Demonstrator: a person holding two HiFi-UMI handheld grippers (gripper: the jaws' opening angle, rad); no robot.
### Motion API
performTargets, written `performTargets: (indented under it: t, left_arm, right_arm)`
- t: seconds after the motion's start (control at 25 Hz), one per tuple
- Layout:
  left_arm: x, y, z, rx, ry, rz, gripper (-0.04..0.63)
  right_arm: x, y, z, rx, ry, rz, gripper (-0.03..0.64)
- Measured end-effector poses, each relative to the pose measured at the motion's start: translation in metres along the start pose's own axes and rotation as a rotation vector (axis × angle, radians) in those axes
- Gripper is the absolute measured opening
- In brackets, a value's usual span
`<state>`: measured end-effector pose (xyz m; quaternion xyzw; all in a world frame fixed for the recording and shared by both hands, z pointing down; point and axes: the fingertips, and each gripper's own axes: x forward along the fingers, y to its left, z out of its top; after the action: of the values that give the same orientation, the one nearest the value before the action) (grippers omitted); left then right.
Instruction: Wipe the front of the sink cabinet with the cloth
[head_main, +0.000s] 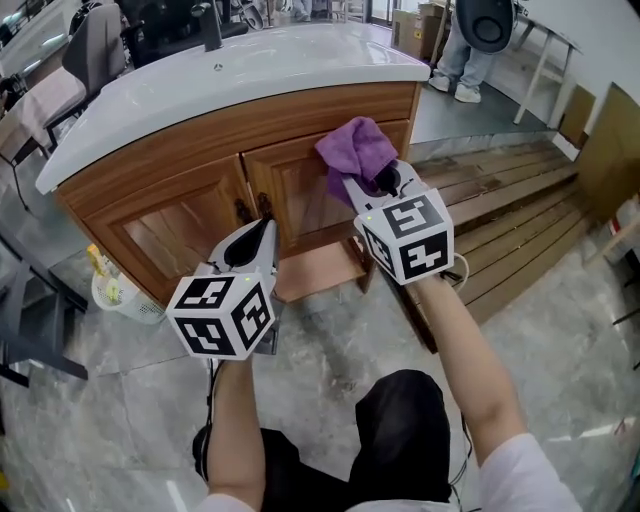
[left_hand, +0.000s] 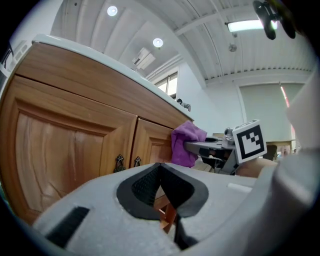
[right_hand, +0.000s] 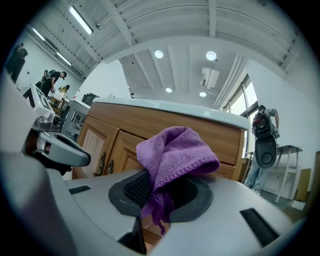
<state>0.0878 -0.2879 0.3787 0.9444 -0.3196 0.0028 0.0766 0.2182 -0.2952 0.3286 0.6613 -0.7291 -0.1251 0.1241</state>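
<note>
A wooden sink cabinet (head_main: 190, 215) with a white top (head_main: 230, 75) stands ahead of me. My right gripper (head_main: 372, 186) is shut on a purple cloth (head_main: 357, 148), which bunches up against the right door, near its top. In the right gripper view the cloth (right_hand: 172, 157) hangs out of the shut jaws. My left gripper (head_main: 252, 243) is lower, just in front of the two dark door handles (head_main: 252, 210), shut with nothing in it. The left gripper view shows the handles (left_hand: 127, 162) and the cloth (left_hand: 186, 144) to the right.
A low wooden panel (head_main: 315, 270) juts out under the doors. Wooden planks (head_main: 500, 215) lie on the floor to the right. A white basket (head_main: 115, 290) stands at the cabinet's left foot. Chairs (head_main: 75, 60) are at the far left, and a person's legs (head_main: 462, 60) behind.
</note>
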Motion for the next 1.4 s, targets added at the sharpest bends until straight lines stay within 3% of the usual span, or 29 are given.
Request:
performTargets:
  t: [0.4, 0.68, 0.92, 1.4]
  left_arm:
    - [0.01, -0.011, -0.008, -0.009, 0.02, -0.053, 0.005]
    - [0.008, -0.006, -0.008, -0.021, 0.008, -0.05, 0.005]
    - [0.002, 0.007, -0.013, -0.018, 0.025, -0.008, 0.005]
    - [-0.051, 0.062, -0.006, 0.002, 0.004, 0.183, 0.005]
  right_arm:
    - [-0.019, -0.068, -0.032, 0.055, 0.064, -0.154, 0.072]
    - [-0.021, -0.067, -0.036, 0.047, 0.079, -0.147, 0.072]
    - [-0.024, -0.018, -0.015, -0.002, 0.026, -0.05, 0.072]
    - [0.002, 0.144, 0.051, 0.029, -0.138, 0.294, 0.072]
